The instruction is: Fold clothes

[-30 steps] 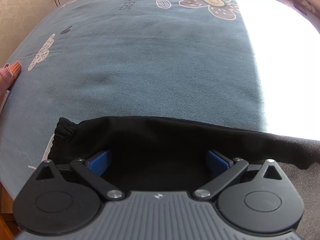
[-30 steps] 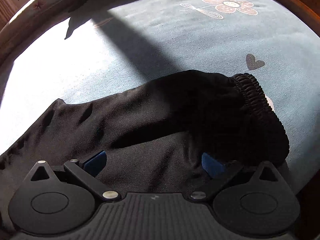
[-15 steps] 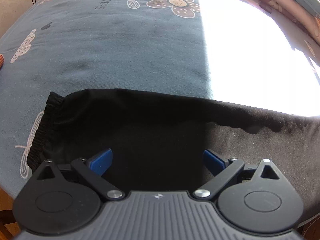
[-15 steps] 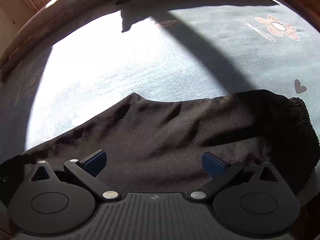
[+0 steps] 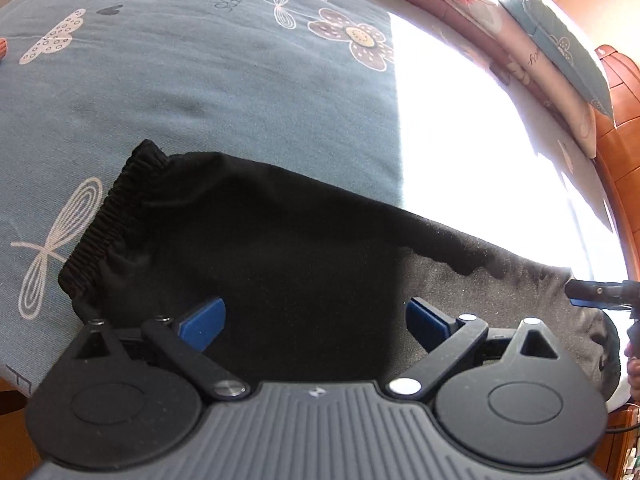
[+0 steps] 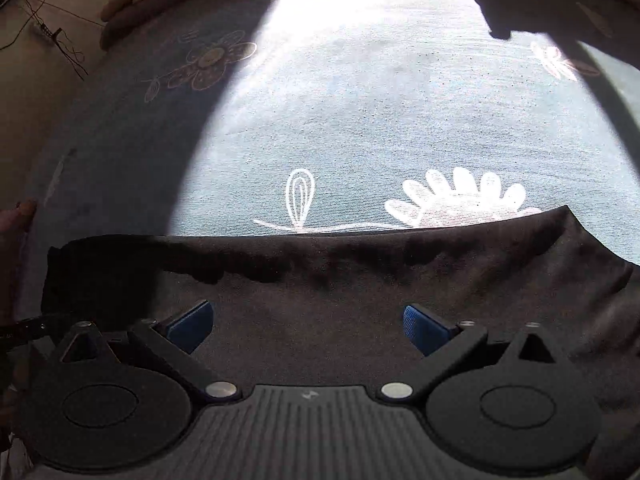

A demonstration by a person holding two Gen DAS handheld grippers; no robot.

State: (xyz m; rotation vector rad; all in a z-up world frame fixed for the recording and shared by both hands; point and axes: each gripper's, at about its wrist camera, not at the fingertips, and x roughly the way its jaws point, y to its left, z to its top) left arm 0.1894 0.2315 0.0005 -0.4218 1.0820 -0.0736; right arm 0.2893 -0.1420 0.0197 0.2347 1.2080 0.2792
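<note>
- Left tool (image 5: pixel 314 318): blue pads spread wide, nothing pinched; black fabric lies under the gap, pads not pressing on it.
- Right tool (image 6: pixel 306 326): pads also spread wide, empty; same dark cloth beneath it.
- Black pants (image 5: pixel 280 240): laid flat along the near edge of the bed, running across both views. All places below given rel. to the pants.
- Elastic waistband (image 5: pixel 108 220): gathered, at the pants' left end in left-wrist view, resting on the sheet.
- Far right end of the pants in left view: tip of the other tool pokes in at the frame edge, w/ a bit of the person's hand below it.
- Bed sheet (image 5: pixel 240 92): blue-grey w/ flower and dragonfly prints, just beyond the pants' far edge; white flower print (image 6: pixel 460 196) partly tucked under that edge in right view.
- Sun patch (image 5: pixel 480 140): bright, washed out, beyond the pants toward their right half.
- Pillows (image 5: pixel 560 40): well beyond the pants, along the bed's far side, next to a wooden headboard (image 5: pixel 620 160).
</note>
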